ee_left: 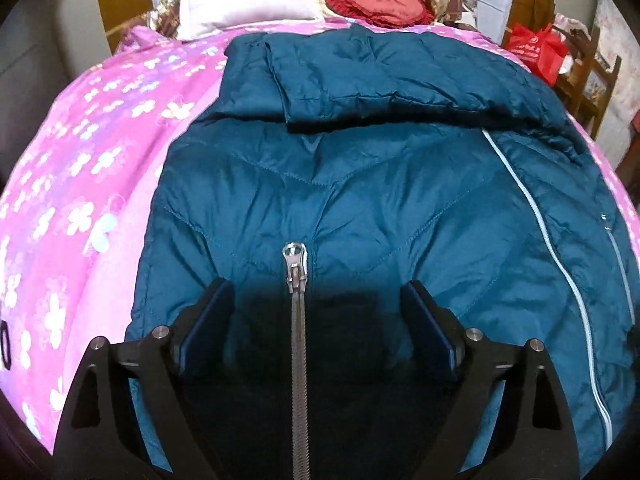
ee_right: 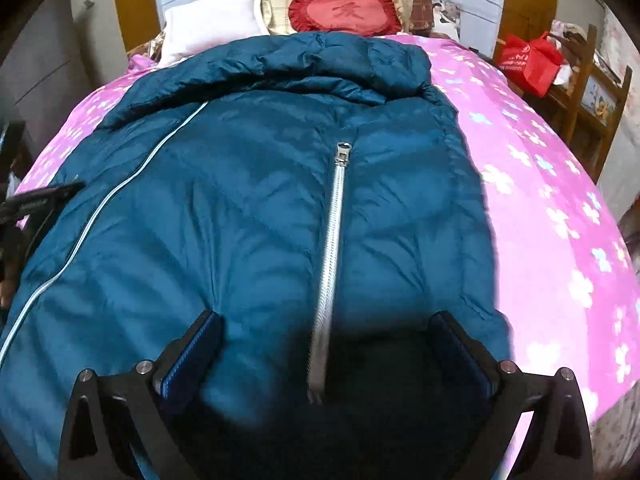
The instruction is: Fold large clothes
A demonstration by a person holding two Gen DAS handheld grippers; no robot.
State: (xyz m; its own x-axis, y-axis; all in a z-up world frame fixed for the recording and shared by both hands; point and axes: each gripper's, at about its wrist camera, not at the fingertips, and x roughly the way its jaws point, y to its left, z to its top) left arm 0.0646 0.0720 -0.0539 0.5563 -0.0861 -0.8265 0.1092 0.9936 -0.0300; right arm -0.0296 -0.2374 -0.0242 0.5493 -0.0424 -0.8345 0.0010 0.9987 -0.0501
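one big teal puffer jacket [ee_left: 360, 200] is spread flat on the pink flowered bedspread [ee_left: 80, 184], front side up. two silver pocket zippers on it: my left gripper [ee_left: 316, 312] hovers over one [ee_left: 296, 280], jaws spread wide with the zipper running right between them, nothing pinched. my right gripper [ee_right: 328, 344] is the same deal over the other pocket zipper [ee_right: 334, 232], jaws wide apart and holding nothing. the pale main zipper [ee_right: 120, 192] runs down the jacket between the two pockets. a sleeve [ee_left: 380, 84] lies folded across the jacket's far end, toward the head of the bed. past the jacket there's a white pillow [ee_right: 216, 20] and a red heart cushion [ee_right: 344, 10], and off to the jacket's right side a red bag [ee_right: 530, 60] sits on a wooden chair [ee_right: 592, 96].
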